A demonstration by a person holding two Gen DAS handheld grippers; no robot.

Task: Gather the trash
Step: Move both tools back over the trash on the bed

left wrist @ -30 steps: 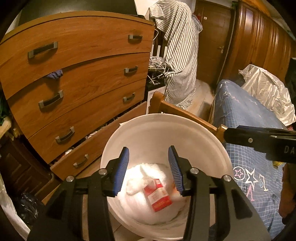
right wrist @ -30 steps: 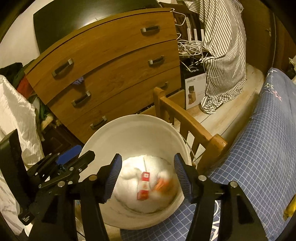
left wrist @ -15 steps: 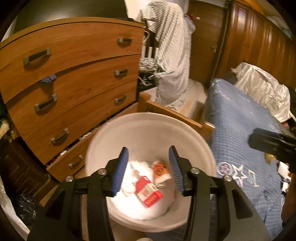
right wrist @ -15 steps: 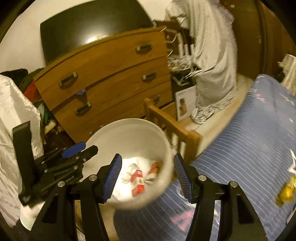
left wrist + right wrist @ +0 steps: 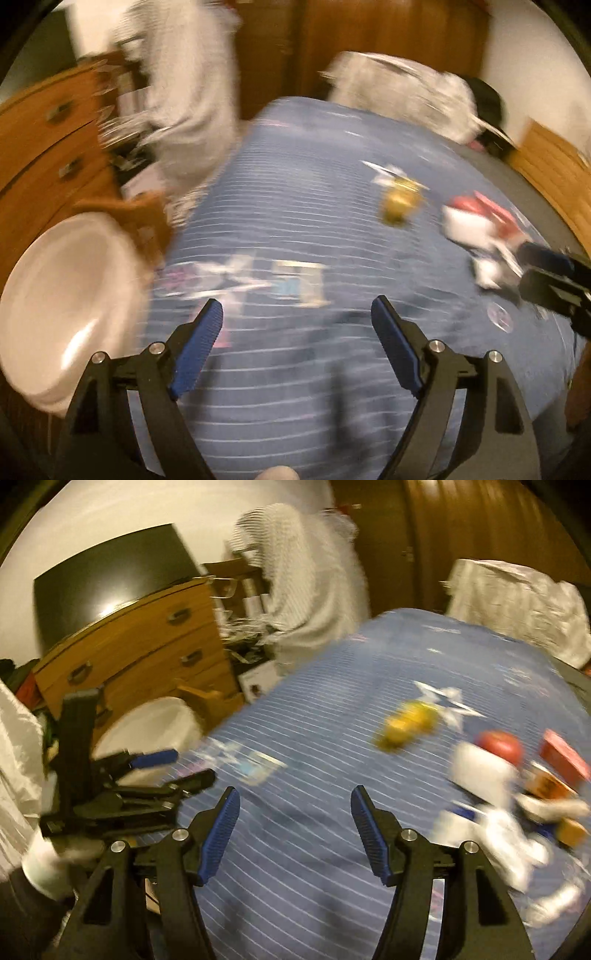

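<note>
Left wrist view first: the left tool hangs over the bed with its blue pads spread wide and nothing between them. The right tool is the same in its own view, jaws parted, empty, over the blue checked bedspread.

Taking the bed as the landmark, the trash sits on its far right part. A yellow wrapper lies toward the middle of the bed, a little apart from the main heap. Beyond it is a loose pile of trash, red and white packets with crumpled white paper (everything is smeared by motion blur, so the exact items cannot be told). In the left view the right tool's tips show at the edge of that pile, though contact cannot be judged.

The white bin stands off the bed's near left corner, beside the wooden bedpost. Its inside is not readable here, so what has been collected cannot be confirmed. Judging by what lies on the bed, a good share of the job is left: the wrapper and the whole pile are not yet picked up.

Past the bed's left side stands a wooden chest of drawers with a dark screen above it, and a striped garment hangs near it. A pale crumpled sheet lies at the bed's far end.
</note>
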